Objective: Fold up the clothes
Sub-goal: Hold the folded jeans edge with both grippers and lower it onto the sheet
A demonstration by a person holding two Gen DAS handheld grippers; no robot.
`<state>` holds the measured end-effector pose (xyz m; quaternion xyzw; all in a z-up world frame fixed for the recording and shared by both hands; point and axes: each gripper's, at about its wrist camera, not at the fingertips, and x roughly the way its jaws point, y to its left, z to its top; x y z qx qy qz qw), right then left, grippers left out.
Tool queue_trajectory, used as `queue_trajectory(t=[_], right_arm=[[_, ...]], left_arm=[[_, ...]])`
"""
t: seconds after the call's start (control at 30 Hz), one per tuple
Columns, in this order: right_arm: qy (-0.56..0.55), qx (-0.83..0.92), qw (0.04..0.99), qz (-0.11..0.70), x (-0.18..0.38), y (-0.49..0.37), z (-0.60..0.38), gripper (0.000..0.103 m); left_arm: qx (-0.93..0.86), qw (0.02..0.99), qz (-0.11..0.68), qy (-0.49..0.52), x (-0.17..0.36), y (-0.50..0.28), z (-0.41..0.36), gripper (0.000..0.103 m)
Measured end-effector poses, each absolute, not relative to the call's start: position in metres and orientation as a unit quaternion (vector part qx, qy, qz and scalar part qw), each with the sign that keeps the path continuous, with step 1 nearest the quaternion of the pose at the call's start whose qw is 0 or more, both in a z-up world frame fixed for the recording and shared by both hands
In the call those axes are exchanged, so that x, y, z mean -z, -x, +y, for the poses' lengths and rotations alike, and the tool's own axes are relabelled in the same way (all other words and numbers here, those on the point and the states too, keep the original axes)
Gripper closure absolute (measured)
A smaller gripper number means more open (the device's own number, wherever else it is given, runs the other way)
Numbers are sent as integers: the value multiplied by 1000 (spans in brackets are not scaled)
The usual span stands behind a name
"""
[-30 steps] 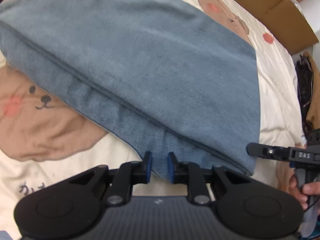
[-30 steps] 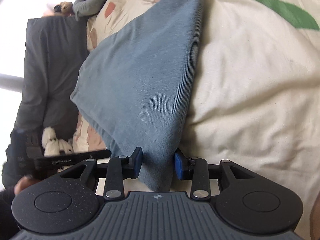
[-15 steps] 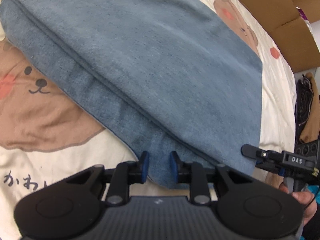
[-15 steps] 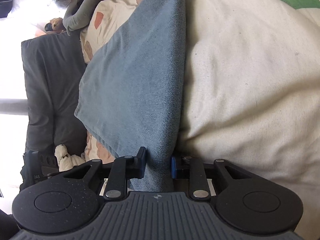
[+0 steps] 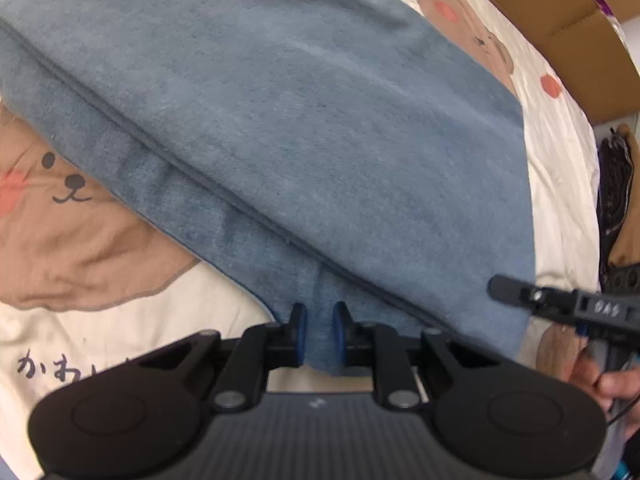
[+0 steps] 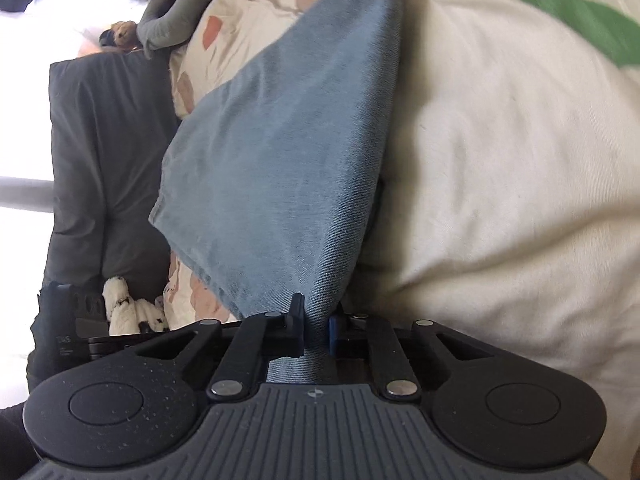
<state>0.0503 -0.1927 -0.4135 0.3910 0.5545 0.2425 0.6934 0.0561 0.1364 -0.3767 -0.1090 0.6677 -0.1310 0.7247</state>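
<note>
Left of the folded blue cloth [image 5: 280, 128] the bed sheet [image 5: 120, 320] lies bare, giving open room for a pass along that near-left side. On the far right a brown cardboard box [image 5: 560, 20] walls the bed's edge. Near right, the other tongs [image 5: 560, 304] and a hand [image 5: 612, 384] crowd the cloth's corner. In the right view, a bulging cream pillow [image 6: 500, 200] presses against the cloth's right edge; a dark grey cushion [image 6: 100, 160] blocks the left.

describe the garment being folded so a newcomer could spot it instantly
Start at the cream bedsheet printed with brown cartoon bears. Across it lies the blue garment, doubled over in layers. It is the only plain dusty-blue cloth there, and both the left gripper and right gripper are closing on its edge.
</note>
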Motion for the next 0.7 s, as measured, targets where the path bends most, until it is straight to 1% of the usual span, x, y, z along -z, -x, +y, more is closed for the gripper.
queue_trajectory(t=[0.2, 0.23, 0.3, 0.43, 0.63, 0.7], right_arm=[[-371, -250, 702, 553, 389, -59, -194, 96], [-371, -252, 702, 552, 386, -61, -196, 96], [-375, -251, 703, 550, 380, -64, -200, 96], [-377, -243, 708, 546, 369, -67, -207, 97], [-377, -234, 714, 542, 355, -72, -222, 98], [-377, -230, 716, 541, 352, -73, -227, 98]], left_arm=[[147, 723, 665, 113, 369, -55, 134, 91], [150, 724, 664, 113, 367, -54, 132, 93], [159, 723, 663, 110, 362, -51, 132, 102], [179, 730, 653, 91, 356, -44, 120, 102], [200, 723, 651, 116, 350, -37, 125, 101], [206, 720, 652, 116, 342, -30, 140, 94]])
